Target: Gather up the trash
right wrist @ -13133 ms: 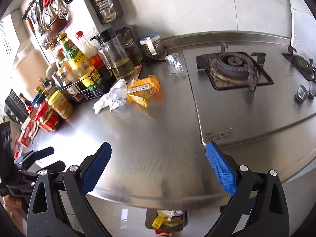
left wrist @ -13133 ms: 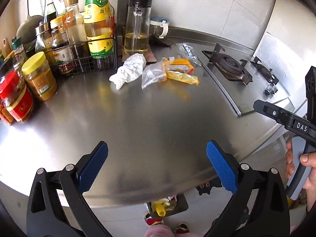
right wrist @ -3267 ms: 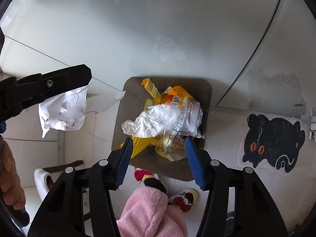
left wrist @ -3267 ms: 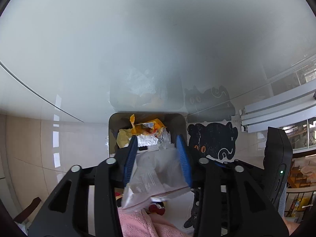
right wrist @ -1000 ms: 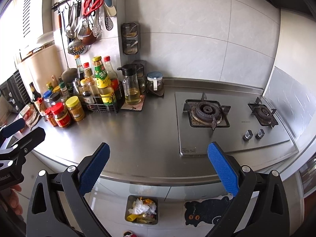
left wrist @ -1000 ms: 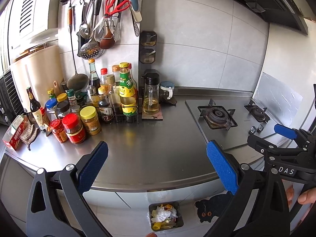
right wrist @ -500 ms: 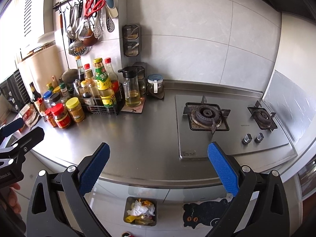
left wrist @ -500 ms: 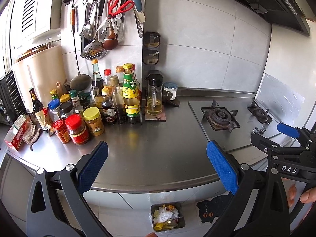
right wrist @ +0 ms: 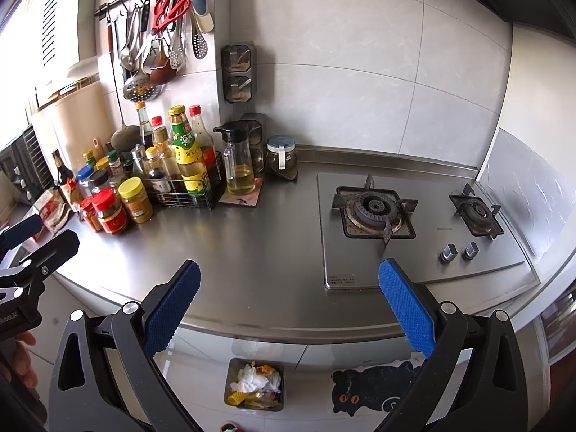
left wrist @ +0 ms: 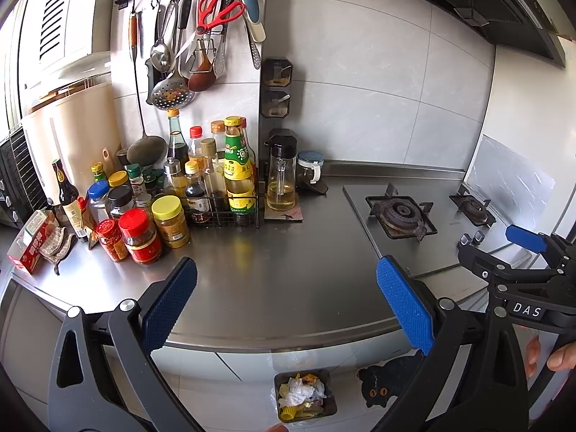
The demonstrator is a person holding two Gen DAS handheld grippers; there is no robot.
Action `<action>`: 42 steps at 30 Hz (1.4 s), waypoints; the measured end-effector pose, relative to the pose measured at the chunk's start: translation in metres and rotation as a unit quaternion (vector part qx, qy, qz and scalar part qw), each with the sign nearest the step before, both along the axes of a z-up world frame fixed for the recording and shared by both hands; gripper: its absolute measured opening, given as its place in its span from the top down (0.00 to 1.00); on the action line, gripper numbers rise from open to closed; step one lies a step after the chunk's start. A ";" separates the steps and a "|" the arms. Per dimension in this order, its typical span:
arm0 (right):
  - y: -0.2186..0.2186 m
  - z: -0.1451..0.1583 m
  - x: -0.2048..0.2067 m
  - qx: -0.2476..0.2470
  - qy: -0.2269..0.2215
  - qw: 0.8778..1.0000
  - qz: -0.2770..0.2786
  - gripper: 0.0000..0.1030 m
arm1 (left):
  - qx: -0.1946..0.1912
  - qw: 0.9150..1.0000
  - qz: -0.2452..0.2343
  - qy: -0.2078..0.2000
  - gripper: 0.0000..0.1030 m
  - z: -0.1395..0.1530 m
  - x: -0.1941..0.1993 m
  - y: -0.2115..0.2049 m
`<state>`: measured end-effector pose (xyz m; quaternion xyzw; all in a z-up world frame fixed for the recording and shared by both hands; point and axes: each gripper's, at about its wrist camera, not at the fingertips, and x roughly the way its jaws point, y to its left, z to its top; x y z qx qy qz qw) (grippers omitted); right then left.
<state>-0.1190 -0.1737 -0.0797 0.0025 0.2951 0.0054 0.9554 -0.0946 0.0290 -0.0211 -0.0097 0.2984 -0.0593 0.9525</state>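
Crumpled wrappers (right wrist: 256, 381) fill square bin (right wrist: 230, 383); steel counter (right wrist: 259, 252) smooth, reflective.

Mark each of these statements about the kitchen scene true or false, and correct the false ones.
1. Both grippers are shut on wrappers. False: the left gripper and the right gripper are open and hold nothing.
2. The trash bin stands on the floor below the counter edge and holds crumpled trash. True.
3. A pot sits on the larger gas burner. False: the burner is bare.
4. Red-handled scissors hang from the wall rail. True.
5. The oil dispenser stands to the right of the wire rack of bottles. True.
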 end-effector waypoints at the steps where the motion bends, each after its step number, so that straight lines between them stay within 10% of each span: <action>1: 0.000 0.000 0.000 0.001 0.000 1.000 0.000 0.03 | 0.001 1.000 0.000 0.000 0.08 0.000 0.000 0.000; 42: -0.003 0.001 0.000 0.011 0.001 1.000 -0.003 0.03 | 0.003 1.000 -0.002 0.002 0.08 0.001 0.002 0.003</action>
